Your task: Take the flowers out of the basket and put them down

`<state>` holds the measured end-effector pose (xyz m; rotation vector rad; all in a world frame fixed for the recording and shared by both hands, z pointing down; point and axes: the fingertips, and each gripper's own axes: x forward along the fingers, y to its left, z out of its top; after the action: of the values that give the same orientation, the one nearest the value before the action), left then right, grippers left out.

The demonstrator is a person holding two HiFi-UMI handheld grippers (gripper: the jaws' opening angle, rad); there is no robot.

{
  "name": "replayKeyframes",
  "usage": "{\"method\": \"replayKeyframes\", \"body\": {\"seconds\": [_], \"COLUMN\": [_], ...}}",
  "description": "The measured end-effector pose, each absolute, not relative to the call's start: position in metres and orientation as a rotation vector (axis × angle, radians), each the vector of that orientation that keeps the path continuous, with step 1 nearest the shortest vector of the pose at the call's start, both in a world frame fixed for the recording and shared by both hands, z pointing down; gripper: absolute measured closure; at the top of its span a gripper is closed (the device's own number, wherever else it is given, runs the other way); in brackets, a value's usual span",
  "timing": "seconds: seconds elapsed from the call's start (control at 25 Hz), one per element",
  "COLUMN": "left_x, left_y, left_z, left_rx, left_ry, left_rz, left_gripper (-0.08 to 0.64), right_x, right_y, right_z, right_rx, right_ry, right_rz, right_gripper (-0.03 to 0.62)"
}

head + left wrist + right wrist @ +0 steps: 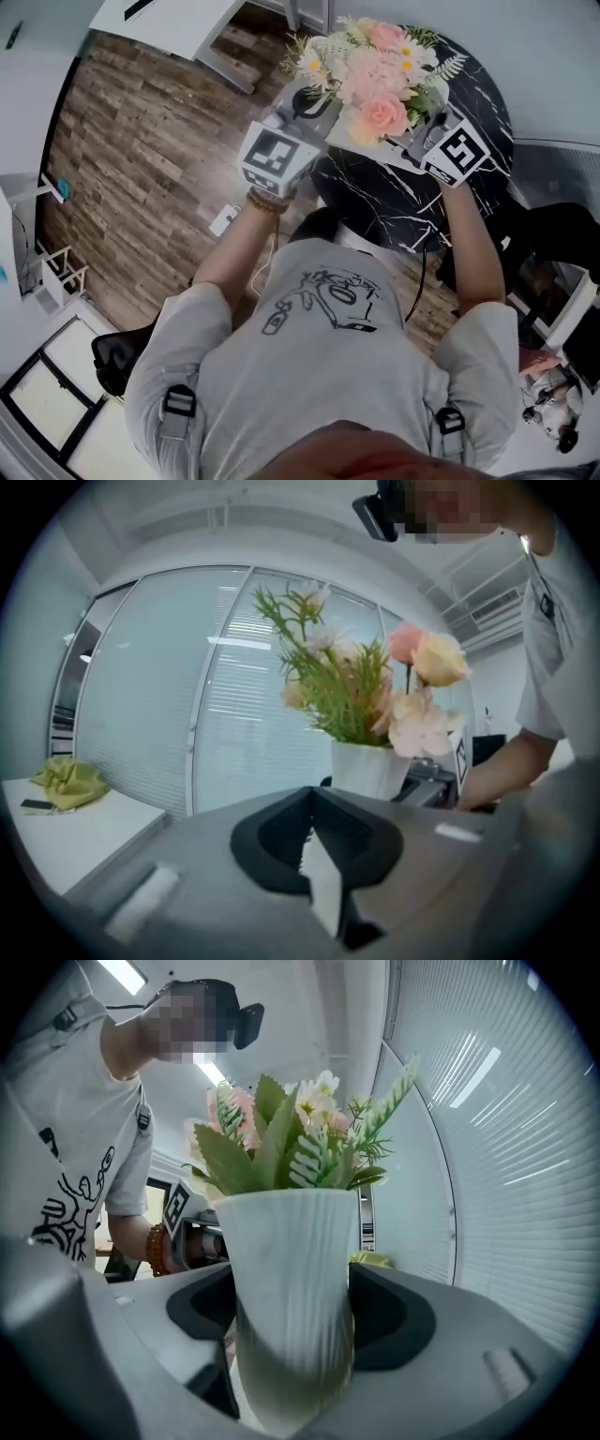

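A bunch of pink, peach and white flowers (375,70) with green sprigs stands in a white ribbed vase (295,1288). It hangs over a round black marble table (441,216). My right gripper (417,141) is shut on the vase, whose body fills the gap between the jaws in the right gripper view. My left gripper (309,108) sits just left of the bouquet, apart from it, with its jaws (314,841) closed together. In the left gripper view the flowers (361,686) and vase (370,769) stand ahead. No basket shows in any view.
A wooden floor (141,159) lies left of the table. A white desk (169,23) stands at the upper left and a dark chair (112,361) at the lower left. A yellow-green cloth (67,782) lies on a white counter beside a glass wall with blinds.
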<state>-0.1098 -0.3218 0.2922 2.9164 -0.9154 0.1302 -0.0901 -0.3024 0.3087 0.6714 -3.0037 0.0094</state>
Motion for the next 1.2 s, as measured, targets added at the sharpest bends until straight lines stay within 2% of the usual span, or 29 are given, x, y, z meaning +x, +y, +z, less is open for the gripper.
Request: {"method": "replayKeyframes", "body": {"seconds": [0.56, 1.2], "left_x": [-0.005, 0.141], "left_y": [-0.264, -0.176], "left_z": [0.271, 0.258], "left_rx": [3.041, 3.106], "left_ry": [-0.658, -0.166], "left_rz": [0.106, 0.051], "left_gripper": [0.557, 0.557], "right_x": [-0.001, 0.138], "right_y": [-0.245, -0.156], "right_z": [0.283, 0.275], "right_rx": [0.874, 1.340], "right_ry": [-2.978, -2.764], "right_rz": [-0.008, 0.013], "right_gripper": [0.238, 0.238]}}
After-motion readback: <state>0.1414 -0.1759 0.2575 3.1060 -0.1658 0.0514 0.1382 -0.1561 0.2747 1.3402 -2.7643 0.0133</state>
